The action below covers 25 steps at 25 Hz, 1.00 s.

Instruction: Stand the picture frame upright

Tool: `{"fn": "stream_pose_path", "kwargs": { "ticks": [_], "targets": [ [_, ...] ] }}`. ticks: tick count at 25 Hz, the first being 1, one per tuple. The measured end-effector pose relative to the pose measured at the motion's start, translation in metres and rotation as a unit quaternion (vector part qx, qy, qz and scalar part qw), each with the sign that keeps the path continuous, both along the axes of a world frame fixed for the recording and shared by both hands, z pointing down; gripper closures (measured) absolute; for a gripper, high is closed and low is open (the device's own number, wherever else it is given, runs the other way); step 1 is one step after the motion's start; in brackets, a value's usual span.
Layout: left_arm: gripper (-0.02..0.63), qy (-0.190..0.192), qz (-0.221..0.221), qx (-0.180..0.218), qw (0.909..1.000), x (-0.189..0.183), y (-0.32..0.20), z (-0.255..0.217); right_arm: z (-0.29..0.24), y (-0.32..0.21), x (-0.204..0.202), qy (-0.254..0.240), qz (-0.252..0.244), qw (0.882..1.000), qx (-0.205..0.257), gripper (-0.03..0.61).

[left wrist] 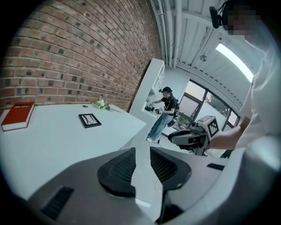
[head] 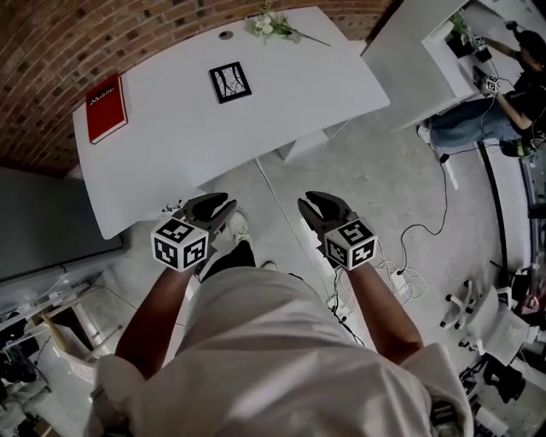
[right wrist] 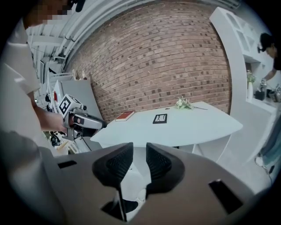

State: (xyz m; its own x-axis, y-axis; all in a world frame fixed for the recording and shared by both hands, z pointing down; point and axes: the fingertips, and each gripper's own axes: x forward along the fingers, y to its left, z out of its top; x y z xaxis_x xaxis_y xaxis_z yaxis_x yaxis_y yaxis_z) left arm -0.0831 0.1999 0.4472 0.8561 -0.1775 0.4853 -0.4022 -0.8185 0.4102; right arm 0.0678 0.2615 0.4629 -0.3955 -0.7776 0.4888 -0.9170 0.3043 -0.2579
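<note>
Seeing picture frame [head: 230, 83] squarely: head view

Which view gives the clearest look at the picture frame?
The head view: it looks down on the picture frame, lying flat on the white table, its dark border fully visible. Both gripper views show it small, far off and foreshortened.

White counter [head: 281, 107]; black picture frame [head: 230, 83] around a white sheet with black lines; red book [head: 106, 107]; white flowers [head: 271, 26], green stems; red-brown brick wall [head: 51, 43]; left tool [head: 211, 207] and right tool [head: 324, 207] black, with black-and-white marker cubes.
</note>
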Motion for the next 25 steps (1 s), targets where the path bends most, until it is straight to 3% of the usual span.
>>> {"fn": "stream_pose_path", "kwargs": {
  "ticks": [5, 12, 19, 25],
  "targets": [
    [0.518, 0.011, 0.004, 0.002, 0.9999, 0.012, -0.064, -0.007, 0.003, -0.067, 0.013, -0.004, 0.006, 1.0, -0.014, 0.483],
    [0.518, 0.011, -0.017, -0.025, 0.9995, 0.008, -0.135, 0.008, 0.016, -0.156, 0.017, -0.015, 0.005, 0.999, -0.031, 0.485],
    [0.522, 0.012, -0.06, -0.053, 0.9968, 0.019, -0.204, 0.024, 0.03, -0.244, 0.034, -0.026, -0.051, 0.997, -0.059, 0.485],
    [0.522, -0.002, -0.107, -0.083, 0.9908, 0.031, -0.255, 0.043, 0.059, -0.316, 0.044, -0.061, -0.107, 0.987, -0.102, 0.485]
  ]
}}
